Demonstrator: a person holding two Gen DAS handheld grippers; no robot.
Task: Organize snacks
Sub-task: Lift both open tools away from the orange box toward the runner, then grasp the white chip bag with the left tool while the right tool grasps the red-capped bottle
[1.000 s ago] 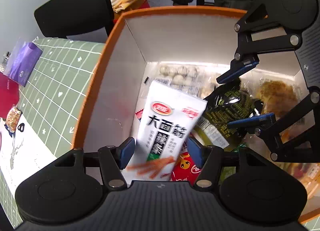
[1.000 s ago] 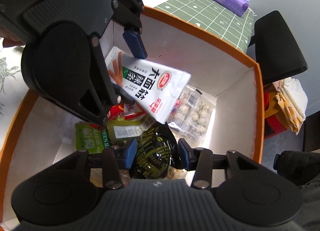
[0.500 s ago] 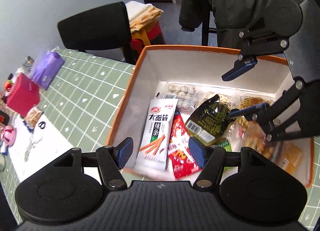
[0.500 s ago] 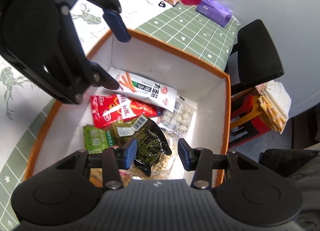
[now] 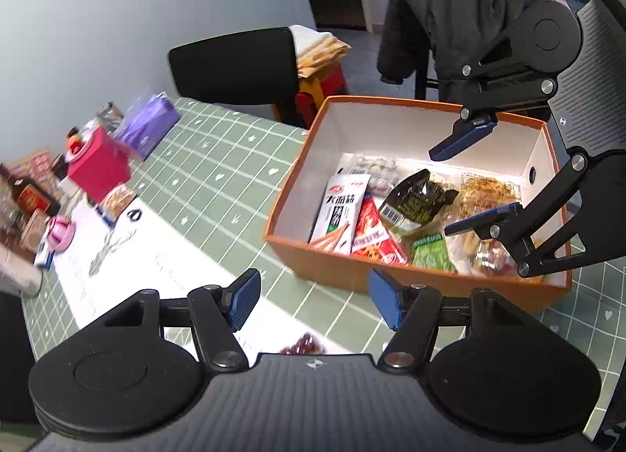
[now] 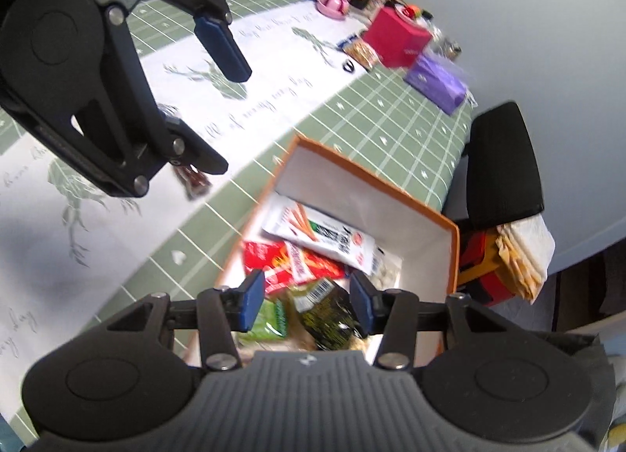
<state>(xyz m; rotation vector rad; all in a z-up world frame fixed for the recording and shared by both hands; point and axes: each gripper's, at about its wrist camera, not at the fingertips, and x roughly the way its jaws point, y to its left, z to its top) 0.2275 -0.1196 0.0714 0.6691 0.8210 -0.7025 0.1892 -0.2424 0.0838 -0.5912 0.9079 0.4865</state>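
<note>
The orange cardboard box (image 5: 391,280) has smooth white walls inside and sits on the green checked tablecloth (image 5: 219,178). Crinkly snack bags lie in it: a flat white packet (image 5: 342,209) at 9 o'clock, a shiny red one (image 5: 369,233) just beside it, and a puffy black one (image 5: 416,199) in the middle. The left gripper (image 5: 315,297) has its fingers apart, holding nothing. The right gripper (image 6: 303,303) is opening, and I can't see it pinching any bag.

The tabletop (image 5: 219,178) is covered by a green grid-patterned cloth with a white printed runner (image 5: 129,256) across it. An orange box (image 5: 391,276) rests on it. A red box (image 5: 98,166), a purple pouch (image 5: 150,127) and bottles (image 5: 31,193) stand near the far edge.
</note>
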